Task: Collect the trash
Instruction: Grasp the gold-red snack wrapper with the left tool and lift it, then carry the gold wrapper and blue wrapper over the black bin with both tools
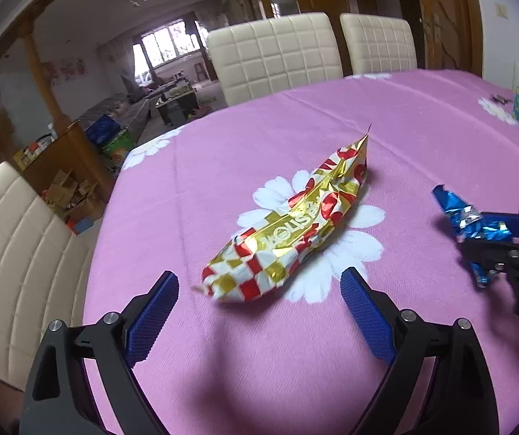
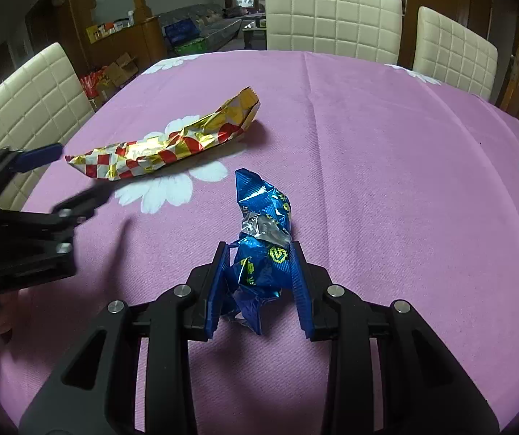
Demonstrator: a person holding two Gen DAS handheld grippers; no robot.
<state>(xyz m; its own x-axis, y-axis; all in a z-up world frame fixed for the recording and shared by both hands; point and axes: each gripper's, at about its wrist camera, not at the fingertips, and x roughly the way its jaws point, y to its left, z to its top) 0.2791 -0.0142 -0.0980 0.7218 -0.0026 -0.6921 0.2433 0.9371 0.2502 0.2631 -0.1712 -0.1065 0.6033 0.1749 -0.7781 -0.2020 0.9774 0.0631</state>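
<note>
- The blue foil wrapper is lying crumpled on the bench, with its near end sitting between the pads of the right gripper.
- The right gripper is clenching on the blue foil wrapper, both blue pads pressing against its sides.
- The gold-and-red checked wrapper is resting flat on the pink floral cloth, apart from the blue foil wrapper and to its left in the right wrist view.
- The left gripper is hovering just short of the gold-and-red checked wrapper with its pads spread wide, grasping nothing.
- Cream padded chairs are standing around the far edge of the bench.
</note>
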